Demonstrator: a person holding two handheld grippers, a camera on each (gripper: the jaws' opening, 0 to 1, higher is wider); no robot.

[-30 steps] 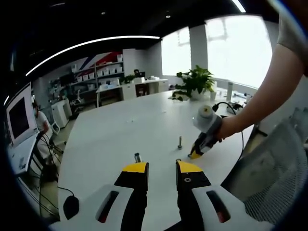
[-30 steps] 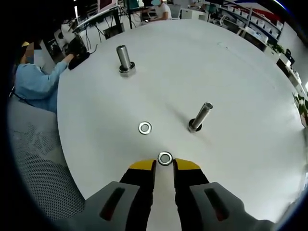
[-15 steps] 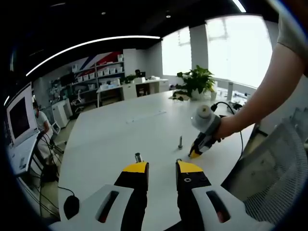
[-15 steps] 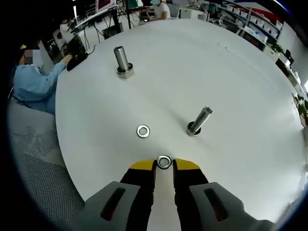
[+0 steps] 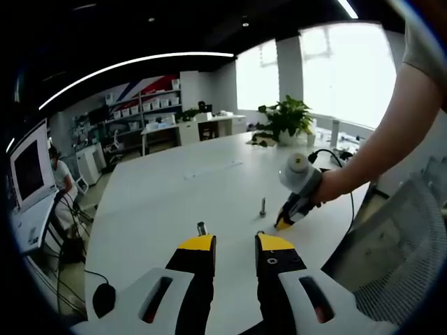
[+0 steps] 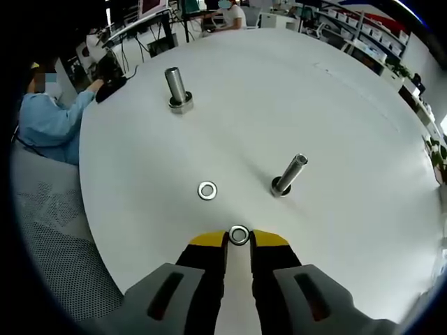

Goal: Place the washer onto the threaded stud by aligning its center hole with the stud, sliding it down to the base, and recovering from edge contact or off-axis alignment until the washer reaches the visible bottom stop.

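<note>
- Right tongs (image 6: pixel 239 241): tips low at the tabletop (image 6: pixel 363 139), a washer (image 6: pixel 239 234) between them; grip cannot be told.
- Second washer (image 6: pixel 207 190) lies beyond, flat.
- Threaded stud (image 6: pixel 288 174) stands bare, near.
- Left tongs (image 5: pixel 234 243) apart, holding nothing.

Left tongs (image 5: pixel 235 243) parted and level; right tongs (image 6: pixel 238 239) lowered, narrowly parted, tips at tabletop.
</note>
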